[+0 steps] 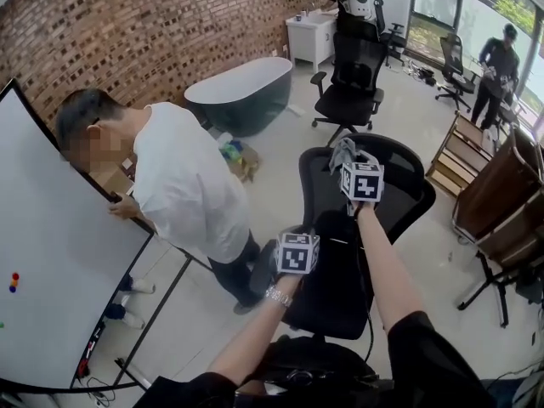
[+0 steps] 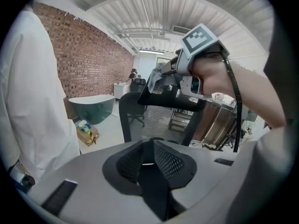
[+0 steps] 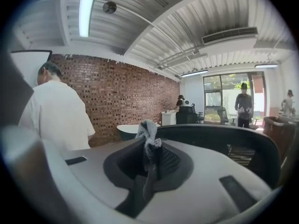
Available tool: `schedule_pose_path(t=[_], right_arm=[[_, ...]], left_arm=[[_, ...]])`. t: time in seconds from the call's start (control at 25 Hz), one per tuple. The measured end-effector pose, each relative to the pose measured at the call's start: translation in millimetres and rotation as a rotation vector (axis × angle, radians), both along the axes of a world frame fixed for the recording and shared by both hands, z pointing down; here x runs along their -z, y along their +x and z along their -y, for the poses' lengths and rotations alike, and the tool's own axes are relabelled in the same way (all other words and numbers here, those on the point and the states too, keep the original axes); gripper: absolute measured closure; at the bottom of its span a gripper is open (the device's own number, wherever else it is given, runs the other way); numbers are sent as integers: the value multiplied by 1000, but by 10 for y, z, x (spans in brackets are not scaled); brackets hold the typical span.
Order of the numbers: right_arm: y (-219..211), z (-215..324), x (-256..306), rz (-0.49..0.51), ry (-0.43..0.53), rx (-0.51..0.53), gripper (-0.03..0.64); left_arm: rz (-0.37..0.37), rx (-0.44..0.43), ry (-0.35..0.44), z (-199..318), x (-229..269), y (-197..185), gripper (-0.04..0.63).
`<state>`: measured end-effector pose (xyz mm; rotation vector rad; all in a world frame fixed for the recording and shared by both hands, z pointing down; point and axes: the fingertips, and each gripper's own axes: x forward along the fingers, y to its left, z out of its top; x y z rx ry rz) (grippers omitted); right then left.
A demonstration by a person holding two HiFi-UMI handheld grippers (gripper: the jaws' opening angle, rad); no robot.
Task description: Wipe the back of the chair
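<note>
A black mesh office chair [image 1: 387, 198] stands right in front of me, its back [image 2: 156, 120] facing me. My right gripper [image 1: 349, 158] is up at the back's top edge [image 3: 219, 133], shut on a grey cloth [image 3: 148, 141] that sticks up from between the jaws. From the left gripper view, that cloth [image 2: 157, 76] rests on the chair's top rim. My left gripper [image 1: 295, 238] hangs lower, by the chair's left side and apart from the back. Its mesh pads [image 2: 170, 161] are closed together with nothing between them.
A person in a white shirt [image 1: 183, 185] stands close on the left at a whiteboard [image 1: 51, 253]. Behind are a dark bathtub [image 1: 238, 92], a small box of items [image 1: 238, 155] and a second black chair [image 1: 350, 83]. Wooden racks [image 1: 501, 194] stand at the right.
</note>
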<state>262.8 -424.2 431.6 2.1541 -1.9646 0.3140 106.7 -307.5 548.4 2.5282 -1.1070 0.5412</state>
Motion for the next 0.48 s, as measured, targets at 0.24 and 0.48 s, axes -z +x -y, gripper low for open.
schedule_pose_path(t=[0.24,0.48], right_arm=[[960,-437,-27,-83,-30,-222,577],[1957,-1361,23,-157,-46,-436,577]], left_arm=[[-38,-22,0,22,25,70,518],[-79,-36,-15,2,42,256,518]])
